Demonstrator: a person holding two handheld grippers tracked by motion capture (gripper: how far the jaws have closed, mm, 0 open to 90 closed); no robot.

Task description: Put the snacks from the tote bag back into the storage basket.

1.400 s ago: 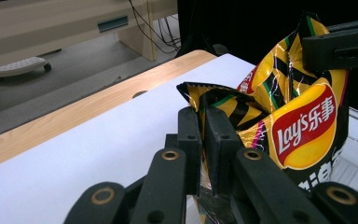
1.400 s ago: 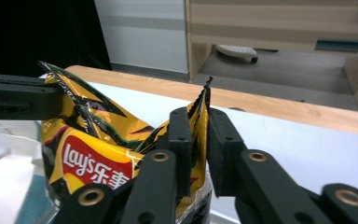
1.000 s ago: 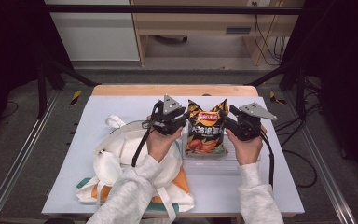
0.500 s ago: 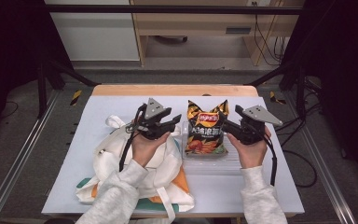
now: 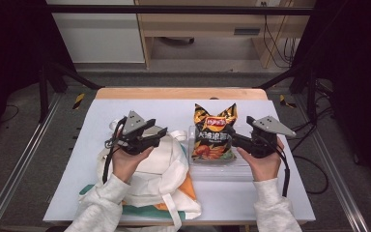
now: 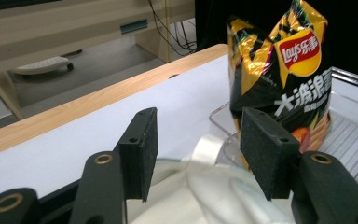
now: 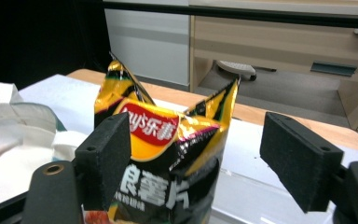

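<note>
A black and orange Lay's chip bag (image 5: 214, 133) stands upright in a clear plastic tray (image 5: 217, 169) right of the table's middle. My left gripper (image 5: 160, 131) is open over a white tote bag (image 5: 159, 166), left of the chip bag and apart from it. In the left gripper view the chip bag (image 6: 284, 70) rises beyond the open gripper (image 6: 196, 149), with white bag fabric (image 6: 205, 196) below. My right gripper (image 5: 234, 138) is open at the chip bag's right side. The right gripper view has the chip bag (image 7: 168, 154) in front of the open gripper (image 7: 196, 158), partly between its pads.
The tote bag has orange and green patches (image 5: 188, 186) and lies at the front left on the white table cover (image 5: 140, 108). A wooden table edge (image 5: 174, 93) runs along the back. Metal frame rails (image 5: 19, 164) flank the table.
My left gripper has drawn left and toward the person, away from the chip bag, and is now over the tote bag. The right gripper has shifted slightly back; the chip bag stays upright.
</note>
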